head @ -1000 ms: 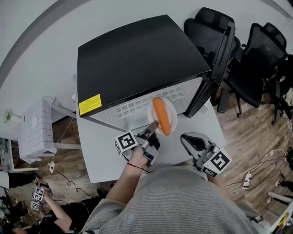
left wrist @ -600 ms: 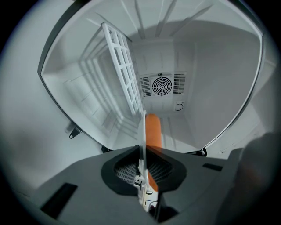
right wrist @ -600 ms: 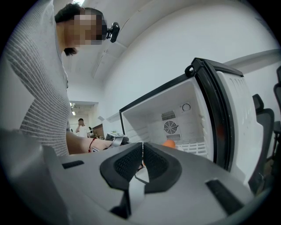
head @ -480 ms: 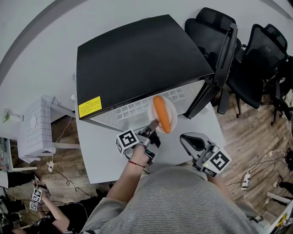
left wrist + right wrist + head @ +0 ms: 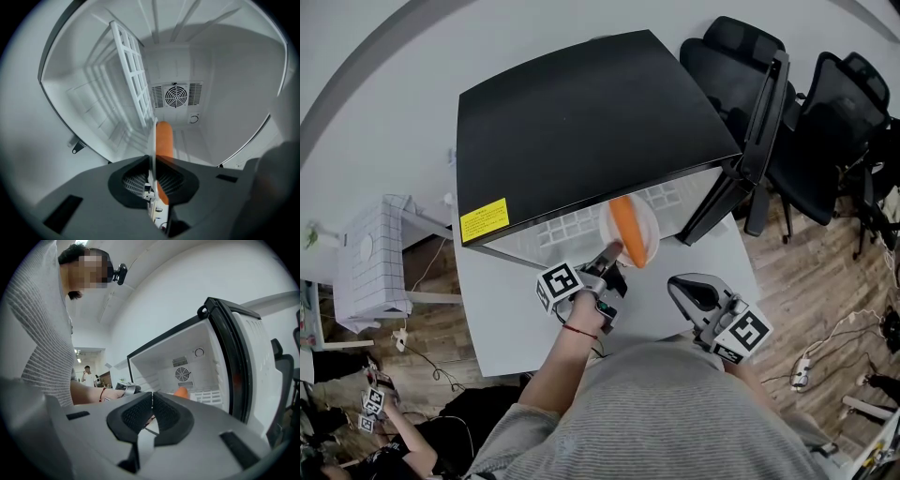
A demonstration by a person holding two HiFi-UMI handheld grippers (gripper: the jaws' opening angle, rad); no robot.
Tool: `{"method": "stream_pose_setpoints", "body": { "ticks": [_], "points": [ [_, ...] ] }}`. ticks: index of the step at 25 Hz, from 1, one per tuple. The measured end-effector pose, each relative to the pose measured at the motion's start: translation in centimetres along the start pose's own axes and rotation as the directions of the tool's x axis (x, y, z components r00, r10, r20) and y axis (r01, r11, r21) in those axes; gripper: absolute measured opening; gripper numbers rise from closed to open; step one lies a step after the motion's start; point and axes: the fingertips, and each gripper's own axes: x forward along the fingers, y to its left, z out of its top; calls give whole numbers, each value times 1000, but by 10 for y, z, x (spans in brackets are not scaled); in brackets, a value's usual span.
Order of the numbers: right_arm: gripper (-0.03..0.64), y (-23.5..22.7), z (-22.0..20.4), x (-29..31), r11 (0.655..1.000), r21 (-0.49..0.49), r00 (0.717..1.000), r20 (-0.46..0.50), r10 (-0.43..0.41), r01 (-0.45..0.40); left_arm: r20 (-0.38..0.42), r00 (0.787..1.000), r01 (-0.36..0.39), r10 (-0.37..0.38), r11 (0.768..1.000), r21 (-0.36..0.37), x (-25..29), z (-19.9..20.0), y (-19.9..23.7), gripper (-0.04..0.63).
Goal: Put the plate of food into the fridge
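The insertion step is judged to be in hand. The white plate (image 5: 651, 217), bearing an orange carrot-like food (image 5: 628, 232), is pinched by its rim in the jaws of the left gripper (image 5: 613, 254) at the mouth of the open fridge (image 5: 581, 122). A level push inward and a set-down are called for next. The jaws of the right gripper (image 5: 152, 400) are pressed together on nothing.

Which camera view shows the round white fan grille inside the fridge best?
The left gripper view: the round white fan grille faces the camera, large and sharp. The right gripper view shows it small. In the head view the fridge's black top hides it.
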Motion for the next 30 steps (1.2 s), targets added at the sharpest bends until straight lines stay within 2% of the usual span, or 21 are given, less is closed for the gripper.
{"method": "stream_pose_setpoints", "body": {
  "ticks": [14,30],
  "points": [
    [14,3,-1,3,1000,-3,999,-23,31,-31,61,998,9,-7,1000,-24,13,15,-1,43],
    [14,5,-2,-1,999,-3,998,-33,44,-44,162,987,-15,24,998,-57,25,30,-2,42]
  ]
}}
